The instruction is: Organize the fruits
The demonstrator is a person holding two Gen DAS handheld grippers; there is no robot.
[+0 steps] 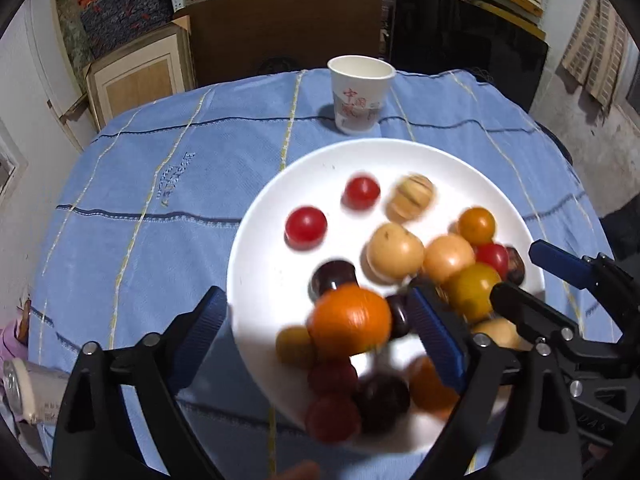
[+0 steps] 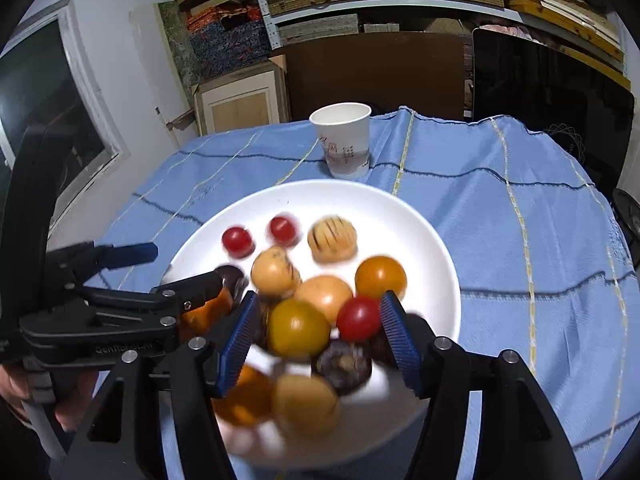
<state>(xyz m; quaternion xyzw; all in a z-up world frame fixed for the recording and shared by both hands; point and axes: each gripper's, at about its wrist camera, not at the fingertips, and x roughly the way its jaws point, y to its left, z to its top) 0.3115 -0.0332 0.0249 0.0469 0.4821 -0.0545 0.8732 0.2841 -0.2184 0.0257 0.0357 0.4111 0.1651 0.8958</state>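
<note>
A white plate (image 1: 256, 264) (image 2: 424, 236) on the blue cloth holds several small fruits: red tomatoes, yellow and orange ones, pale round ones and dark plums. My left gripper (image 1: 320, 328) is open wide over the plate's near side. A blurred orange fruit (image 1: 350, 322) is between its jaws, close to the right pad and well clear of the left one. My right gripper (image 2: 320, 340) is open low over the plate. A yellow tomato (image 2: 298, 328) and a red tomato (image 2: 359, 318) show between its blue pads, with no grip on either. Each gripper also shows in the other's view: left gripper (image 2: 176, 268), right gripper (image 1: 536, 280).
A white paper cup (image 1: 360, 96) (image 2: 344, 140) stands upright just behind the plate. The blue checked cloth (image 1: 160, 208) covers the round table. Shelves, boxes and a dark board crowd the back wall. A hand (image 2: 12, 392) holds the left gripper's handle.
</note>
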